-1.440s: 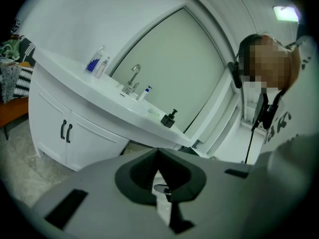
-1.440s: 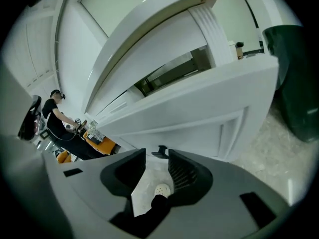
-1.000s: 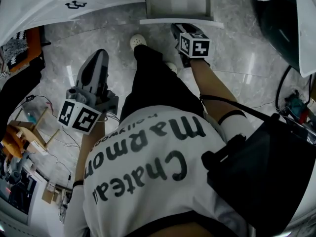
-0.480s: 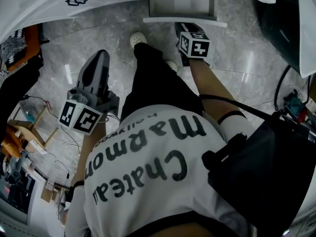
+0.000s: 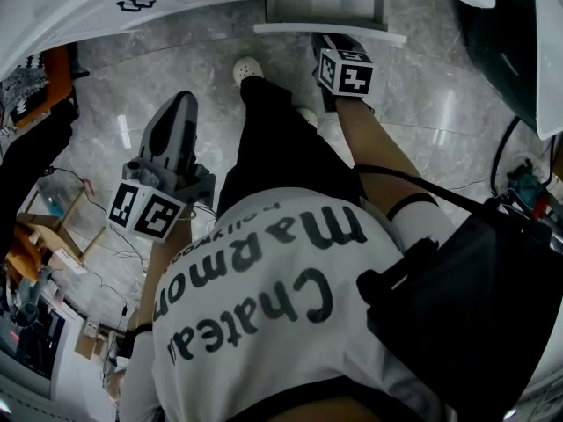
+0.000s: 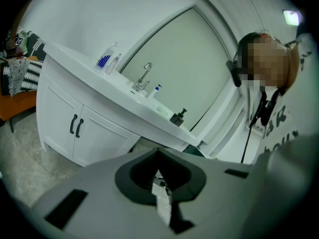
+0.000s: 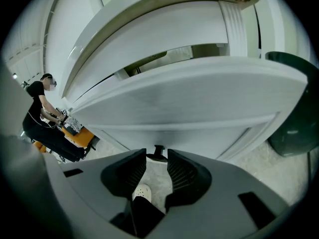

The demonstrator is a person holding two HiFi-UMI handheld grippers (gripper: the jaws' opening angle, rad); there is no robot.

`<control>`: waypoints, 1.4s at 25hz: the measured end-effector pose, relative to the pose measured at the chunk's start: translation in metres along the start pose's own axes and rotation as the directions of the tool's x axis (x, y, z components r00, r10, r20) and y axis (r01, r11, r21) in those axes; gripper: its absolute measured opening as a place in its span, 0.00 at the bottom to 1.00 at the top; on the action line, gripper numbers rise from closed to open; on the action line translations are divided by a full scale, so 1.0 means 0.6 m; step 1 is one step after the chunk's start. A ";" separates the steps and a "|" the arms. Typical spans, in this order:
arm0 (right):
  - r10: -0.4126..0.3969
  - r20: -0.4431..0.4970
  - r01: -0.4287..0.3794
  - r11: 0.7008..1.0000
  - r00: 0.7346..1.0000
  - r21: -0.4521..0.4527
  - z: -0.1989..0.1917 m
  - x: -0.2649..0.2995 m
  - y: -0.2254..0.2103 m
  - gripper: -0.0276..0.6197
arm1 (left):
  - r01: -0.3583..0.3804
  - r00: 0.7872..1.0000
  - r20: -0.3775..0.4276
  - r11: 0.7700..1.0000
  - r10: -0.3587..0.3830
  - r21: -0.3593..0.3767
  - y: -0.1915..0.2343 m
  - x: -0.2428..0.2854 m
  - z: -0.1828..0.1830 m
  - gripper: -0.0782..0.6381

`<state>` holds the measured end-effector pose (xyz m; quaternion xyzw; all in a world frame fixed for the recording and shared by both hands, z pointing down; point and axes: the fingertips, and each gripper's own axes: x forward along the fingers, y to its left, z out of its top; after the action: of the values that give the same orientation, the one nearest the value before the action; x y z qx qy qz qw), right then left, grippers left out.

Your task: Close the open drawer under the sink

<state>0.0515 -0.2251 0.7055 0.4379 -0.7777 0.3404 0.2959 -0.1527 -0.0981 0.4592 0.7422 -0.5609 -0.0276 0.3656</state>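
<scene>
The right gripper's (image 7: 157,159) jaws, just closing, apparently pinched the black drawer handle (image 7: 159,149) between their tips. The left gripper's (image 6: 158,156) jaws stood pressed together, empty.

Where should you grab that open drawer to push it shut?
Take the small dark handle near the middle of the drawer front, coming straight at it from the front. It sticks out from that flat white face, so jaws fit either side, and a push there should probably keep the drawer straight.
</scene>
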 end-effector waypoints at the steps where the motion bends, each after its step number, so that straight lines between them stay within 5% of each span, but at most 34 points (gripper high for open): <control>1: -0.003 0.000 0.003 1.000 1.000 0.002 0.002 0.000 0.000 0.26 | 0.001 1.000 -0.001 1.000 -0.001 -0.001 0.000 0.001 0.001 0.12; 35: -0.038 0.062 0.036 0.999 0.997 0.032 0.059 0.032 -0.017 0.26 | -0.060 0.998 0.017 0.998 0.061 -0.029 0.034 -0.030 -0.012 0.12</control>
<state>0.0464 -0.2663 0.7018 0.4671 -0.7730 0.3328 0.2711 -0.1724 -0.0812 0.4694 0.7193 -0.5859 -0.0312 0.3718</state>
